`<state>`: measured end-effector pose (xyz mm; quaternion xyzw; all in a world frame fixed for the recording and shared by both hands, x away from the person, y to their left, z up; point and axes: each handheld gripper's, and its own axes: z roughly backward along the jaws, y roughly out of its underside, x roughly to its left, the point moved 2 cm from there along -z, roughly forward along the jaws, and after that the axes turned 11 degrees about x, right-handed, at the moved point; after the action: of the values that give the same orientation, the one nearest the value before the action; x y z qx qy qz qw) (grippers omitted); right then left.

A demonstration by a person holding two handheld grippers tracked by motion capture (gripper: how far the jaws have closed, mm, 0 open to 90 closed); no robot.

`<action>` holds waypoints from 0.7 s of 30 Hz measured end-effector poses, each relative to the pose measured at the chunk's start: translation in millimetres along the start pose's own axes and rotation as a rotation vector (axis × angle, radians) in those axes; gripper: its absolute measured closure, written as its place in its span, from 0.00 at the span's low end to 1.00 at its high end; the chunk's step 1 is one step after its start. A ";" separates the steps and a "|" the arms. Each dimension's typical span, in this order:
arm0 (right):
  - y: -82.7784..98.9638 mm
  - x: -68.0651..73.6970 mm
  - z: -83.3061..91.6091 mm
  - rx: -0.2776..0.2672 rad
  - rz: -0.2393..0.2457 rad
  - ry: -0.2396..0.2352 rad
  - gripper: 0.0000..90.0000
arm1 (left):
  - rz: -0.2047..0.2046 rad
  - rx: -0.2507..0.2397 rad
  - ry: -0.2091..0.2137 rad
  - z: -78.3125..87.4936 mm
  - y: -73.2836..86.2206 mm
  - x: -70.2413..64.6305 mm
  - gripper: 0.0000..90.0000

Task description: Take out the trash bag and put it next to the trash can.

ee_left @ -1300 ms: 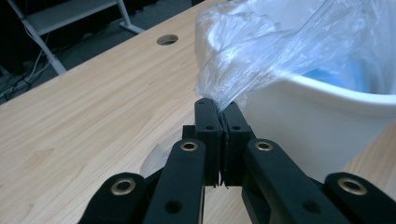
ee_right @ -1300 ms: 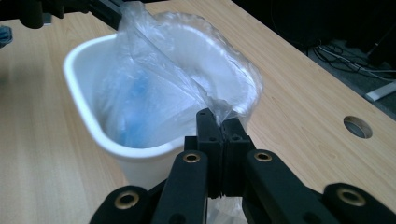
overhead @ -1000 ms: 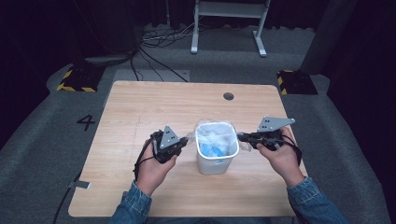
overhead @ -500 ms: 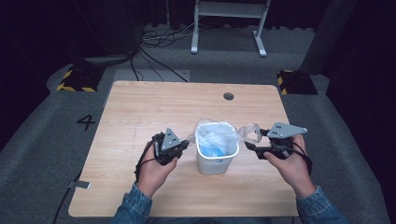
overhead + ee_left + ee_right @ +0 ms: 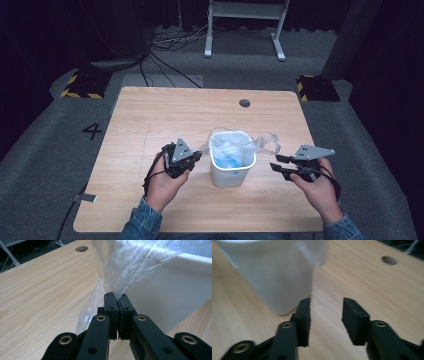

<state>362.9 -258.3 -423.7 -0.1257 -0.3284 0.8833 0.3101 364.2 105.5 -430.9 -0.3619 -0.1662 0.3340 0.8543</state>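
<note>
From the high view, a small white plastic waste bin (image 5: 232, 165) stands near the front middle of the pale wooden desk (image 5: 150, 120), lined with a thin clear plastic bag (image 5: 240, 145) whose loose edge flares over the rim toward the right. The left gripper (image 5: 192, 159) sits just beside the bin's left wall; the right gripper (image 5: 276, 167) hangs off to the bin's right, apart from it, with nothing between its jaws, which have just been closing.

In the left gripper view, the jaws are pressed together on a fold of the clear bag (image 5: 130, 267) where it drapes over the bin's rim and down its white wall (image 5: 160, 297).

In the right gripper view, the jaws stand spread over bare desk, the white bin (image 5: 269, 277) ahead and to one side, a flap of film (image 5: 317, 252) hanging at its rim.

The film looks light, limp and slippery, likely to stretch or tear under a hard pull; a gathered fold at the rim seems the best hold. The bin seems light enough to slide or tip.
</note>
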 end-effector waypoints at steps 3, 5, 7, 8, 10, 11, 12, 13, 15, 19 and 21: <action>-2.5 10.8 -12.7 0.001 0.030 -0.037 0.88 | 0.007 0.001 0.005 -0.3 1.0 -0.7 0.96; -7.8 17.5 -16.7 -0.011 0.059 -0.027 0.93 | 0.005 -0.003 0.006 0.4 1.3 -0.8 0.95; -15.9 23.3 -17.8 -0.033 0.080 -0.028 0.95 | 0.008 -0.005 0.009 1.4 1.4 -0.5 0.95; -19.9 24.7 -17.4 -0.043 0.087 -0.025 0.96 | 0.012 -0.008 0.011 1.7 1.4 -0.5 0.95; -25.8 25.3 -16.3 -0.053 0.092 -0.010 0.96 | 0.014 -0.011 0.014 2.6 1.5 -0.2 0.94; -29.7 24.5 -15.1 -0.060 0.094 0.002 0.97 | 0.015 -0.013 0.013 3.1 1.6 0.0 0.94; -33.5 22.7 -13.5 -0.068 0.096 0.015 0.97 | 0.016 -0.013 0.013 3.9 1.7 0.0 0.94; -37.3 20.8 -11.2 -0.078 0.095 0.023 0.97 | 0.016 -0.015 0.012 4.4 1.8 0.0 0.94; -44.3 17.2 -4.9 -0.104 0.085 0.033 0.97 | 0.013 -0.017 0.018 5.2 1.9 -0.1 0.94; -61.2 16.2 10.3 -0.178 0.077 0.006 0.96 | 0.009 -0.018 0.028 5.7 2.2 -1.0 0.94; -68.6 19.1 14.2 -0.189 0.095 0.009 0.96 | 0.009 -0.016 0.033 5.8 2.0 -2.0 0.94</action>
<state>374.0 -212.8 -368.2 -0.1740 -0.4026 0.8614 0.2560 358.7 108.1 -428.5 -0.3752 -0.1531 0.3306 0.8524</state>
